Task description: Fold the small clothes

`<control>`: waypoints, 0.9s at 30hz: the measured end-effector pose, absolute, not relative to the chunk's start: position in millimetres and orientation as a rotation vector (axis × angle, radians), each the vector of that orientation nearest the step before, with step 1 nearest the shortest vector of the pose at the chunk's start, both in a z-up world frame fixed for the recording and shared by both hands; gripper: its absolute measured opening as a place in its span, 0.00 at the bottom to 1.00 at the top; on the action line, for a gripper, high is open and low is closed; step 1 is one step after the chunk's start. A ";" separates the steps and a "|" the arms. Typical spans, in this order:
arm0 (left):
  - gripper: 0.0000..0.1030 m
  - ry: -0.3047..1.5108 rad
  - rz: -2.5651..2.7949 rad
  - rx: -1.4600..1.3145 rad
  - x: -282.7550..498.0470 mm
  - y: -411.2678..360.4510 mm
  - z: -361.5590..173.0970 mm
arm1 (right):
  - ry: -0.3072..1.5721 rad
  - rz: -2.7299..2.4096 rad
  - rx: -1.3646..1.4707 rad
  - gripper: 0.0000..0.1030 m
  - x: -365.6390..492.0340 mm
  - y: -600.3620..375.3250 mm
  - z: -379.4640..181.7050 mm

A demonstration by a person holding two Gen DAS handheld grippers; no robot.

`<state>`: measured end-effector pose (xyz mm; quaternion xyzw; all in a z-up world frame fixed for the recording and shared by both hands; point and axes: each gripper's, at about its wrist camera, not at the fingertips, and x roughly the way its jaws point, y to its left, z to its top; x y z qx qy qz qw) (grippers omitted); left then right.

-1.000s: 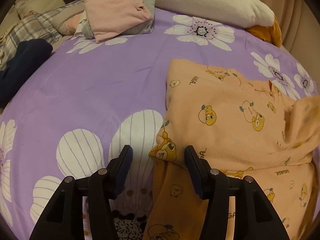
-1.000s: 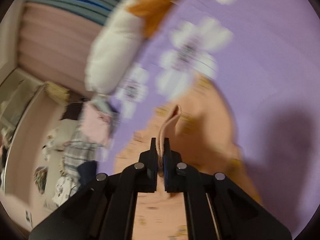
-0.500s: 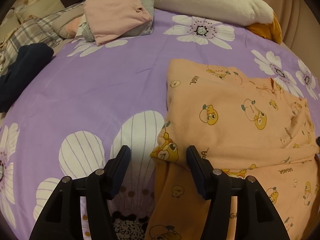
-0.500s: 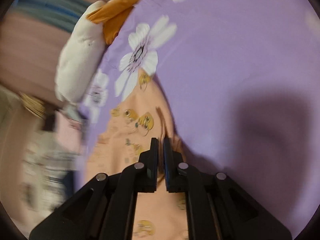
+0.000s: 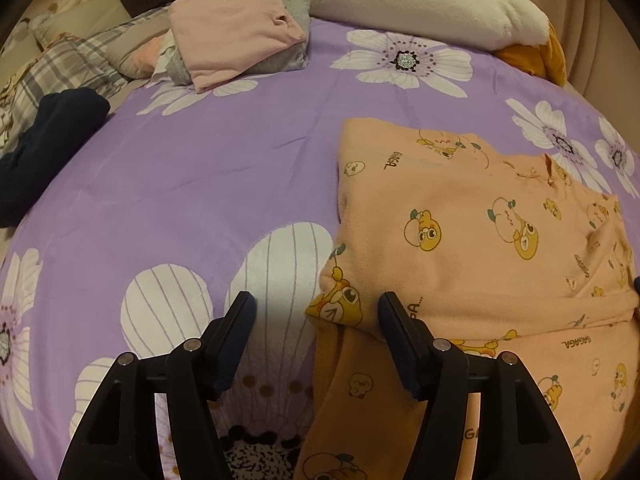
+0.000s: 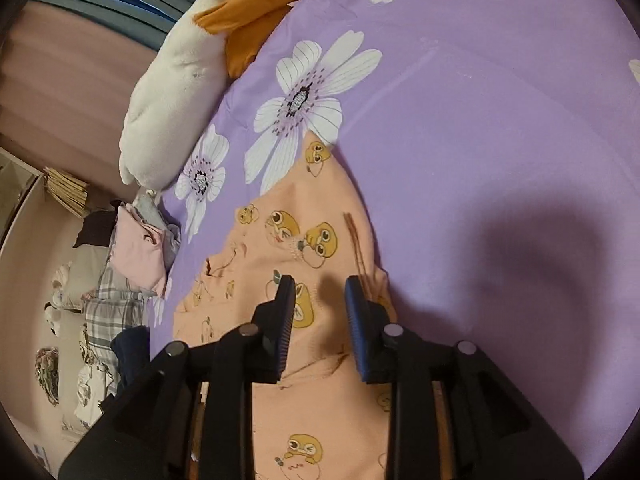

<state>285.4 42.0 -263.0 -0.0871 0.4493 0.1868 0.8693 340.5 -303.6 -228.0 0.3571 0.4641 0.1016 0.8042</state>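
A peach cartoon-print garment (image 5: pixel 480 248) lies partly folded, flat on the purple flowered bedspread (image 5: pixel 180 184).

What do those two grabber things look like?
Both look alike. The left gripper and right gripper are black plastic, with flat straight fingers on angular arms with triangular cut-outs. Round silver pins sit at the joints. The pads' inner faces look dark blue and ribbed.

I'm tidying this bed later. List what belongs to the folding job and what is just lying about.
Job:
orange garment
left gripper, jaws opening
right gripper, jaws opening over the garment
folded pile

Lying about:
white plush toy
dark blue cloth
plaid bedding
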 end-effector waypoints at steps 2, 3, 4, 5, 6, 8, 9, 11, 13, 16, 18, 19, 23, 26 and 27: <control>0.63 0.939 0.397 -0.175 285.4 41.4 -263.0 | 0.981 0.215 0.780 0.21 340.2 -304.3 -229.0; 0.63 0.938 0.398 -0.173 285.3 41.4 -263.0 | 1.003 0.195 0.720 0.12 341.9 -300.6 -229.7; 0.63 0.937 0.399 -0.172 285.1 41.4 -263.1 | 1.037 0.159 0.624 0.00 344.5 -294.9 -231.2; 0.63 0.937 0.399 -0.172 285.2 41.3 -262.9 | 1.077 0.117 0.497 0.00 345.8 -286.3 -233.2; 0.63 0.938 0.399 -0.173 285.1 41.3 -262.9 | 1.080 0.127 0.464 0.00 344.2 -283.6 -233.1; 0.63 0.944 0.405 -0.188 283.9 42.0 -261.2 | 1.096 0.109 0.459 0.00 341.7 -282.5 -231.2; 0.60 0.947 0.403 -0.215 282.4 43.7 -257.7 | 1.113 0.104 0.464 0.00 341.7 -282.5 -230.5; 0.58 0.909 0.360 -0.290 275.9 46.1 -244.2 | 1.133 0.109 0.466 0.06 343.2 -283.5 -226.5; 0.58 0.817 0.289 -0.341 268.1 44.2 -229.3 | 1.097 0.168 0.525 0.10 341.5 -285.5 -217.6; 0.58 0.803 0.268 -0.278 276.5 32.4 -228.3 | 1.041 0.291 0.556 0.10 339.4 -270.3 -204.5; 0.57 0.860 0.268 -0.223 289.5 26.9 -249.8 | 1.055 0.367 0.543 0.10 342.7 -250.3 -206.8; 0.56 0.921 0.259 -0.226 296.6 26.4 -262.3 | 1.076 0.397 0.532 0.10 344.7 -237.8 -212.0; 0.52 0.928 0.235 -0.185 289.1 20.4 -261.0 | 1.206 0.426 0.433 0.00 346.9 -200.4 -241.8; 0.52 0.936 0.237 -0.161 281.8 18.2 -262.3 | 1.246 0.379 0.427 0.00 344.3 -200.8 -250.0; 0.52 0.940 0.243 -0.144 281.9 15.8 -262.5 | 1.267 0.375 0.456 0.00 346.3 -204.2 -250.3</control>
